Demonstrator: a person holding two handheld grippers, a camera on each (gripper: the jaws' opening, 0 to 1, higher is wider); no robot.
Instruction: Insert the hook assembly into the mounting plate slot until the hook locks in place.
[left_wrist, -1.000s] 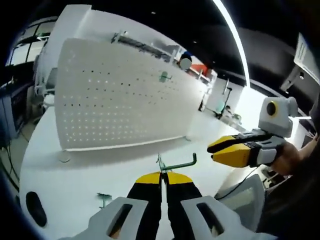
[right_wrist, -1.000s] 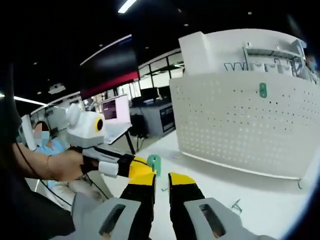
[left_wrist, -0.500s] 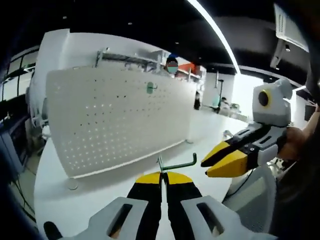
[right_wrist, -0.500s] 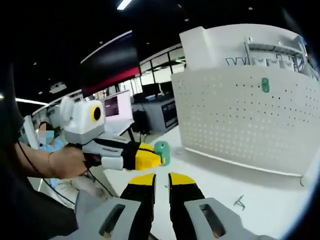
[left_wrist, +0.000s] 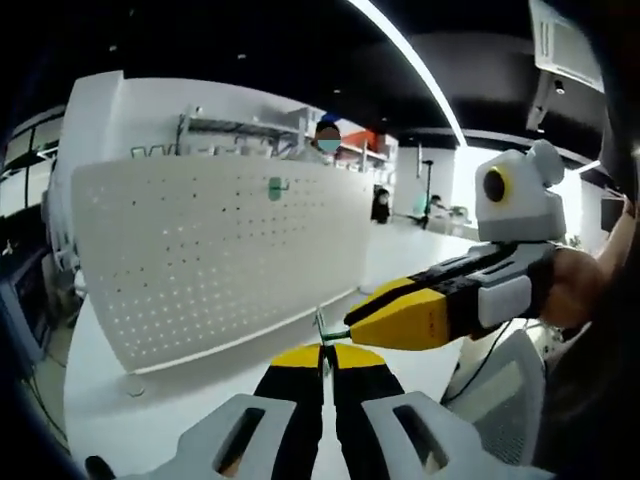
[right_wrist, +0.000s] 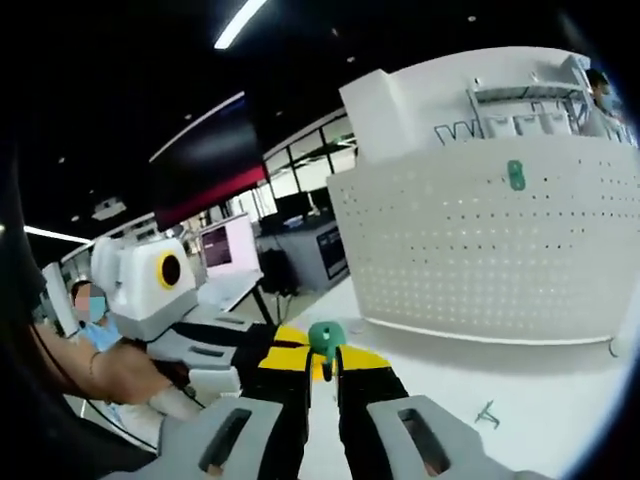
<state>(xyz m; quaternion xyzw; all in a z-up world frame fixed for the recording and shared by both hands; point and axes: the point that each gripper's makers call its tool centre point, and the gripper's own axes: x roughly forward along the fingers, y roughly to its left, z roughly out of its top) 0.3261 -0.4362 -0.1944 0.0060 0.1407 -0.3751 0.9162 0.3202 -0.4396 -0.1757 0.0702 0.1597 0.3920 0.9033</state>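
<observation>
Left tongs (left_wrist: 322, 352): yellow-tipped jaws pressed together on the thin stem of the green hook (left_wrist: 321, 328); seen in the right gripper view as a yellow-and-black body (right_wrist: 262, 345) coming in from the left, held by a hand (right_wrist: 120, 372).
Right tongs (right_wrist: 322, 362): jaws narrowly apart, set either side of the hook's green head (right_wrist: 324, 338); whether gripping it, cannot tell. In the left gripper view, reaching in from the right (left_wrist: 352, 330), jaws nearly shut with tips at the hook, carried by a hand (left_wrist: 575, 290).
Hook: held in the air between the two tongs, above the white surface (left_wrist: 150, 415), near side of the pegboard and well apart from it; most of the wire hidden behind the yellow jaws.
Pegboard (left_wrist: 210, 250): white perforated mounting plate, standing upright on the surface, curved by the lens; far side of the scene in both views (right_wrist: 480, 250).
Mounted hook (left_wrist: 274, 187): small green piece already on the pegboard, high up, near its top edge; seen too in the right gripper view (right_wrist: 515, 174).
Loose hook (right_wrist: 488, 412): small green wire piece lying on the surface, right of the right tongs, in front of the pegboard.
Background: white frame or shelving (right_wrist: 510, 95) behind the pegboard; dark ceiling with a long light strip (left_wrist: 410, 60); screens (right_wrist: 225, 245) far left.
</observation>
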